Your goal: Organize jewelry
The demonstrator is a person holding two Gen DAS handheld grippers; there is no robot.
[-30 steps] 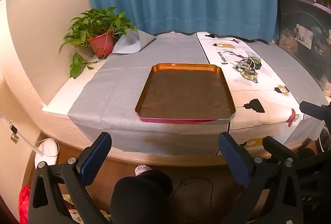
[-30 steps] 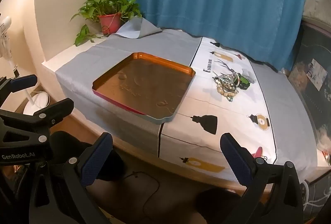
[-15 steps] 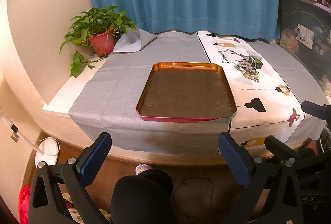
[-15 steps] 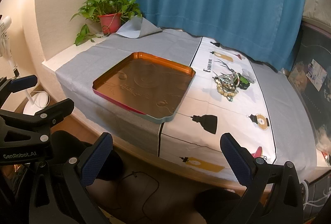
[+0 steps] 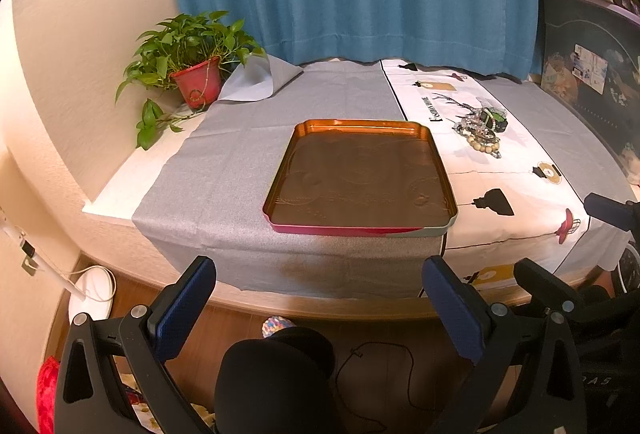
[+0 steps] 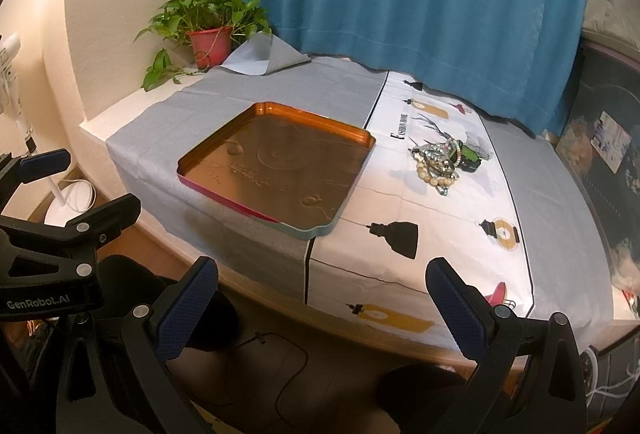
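One shallow orange metal tray (image 5: 362, 177) with a pink rim, one tangled heap of beaded jewelry (image 6: 442, 163) whose pieces I can't count apart. One leafy green plant in a red pot (image 5: 196, 81), two blue-padded black grippers

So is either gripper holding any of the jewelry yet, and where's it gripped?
Nothing is held. The left gripper and right gripper are both open, short of the table edge; the jewelry pile lies untouched beside the tray.
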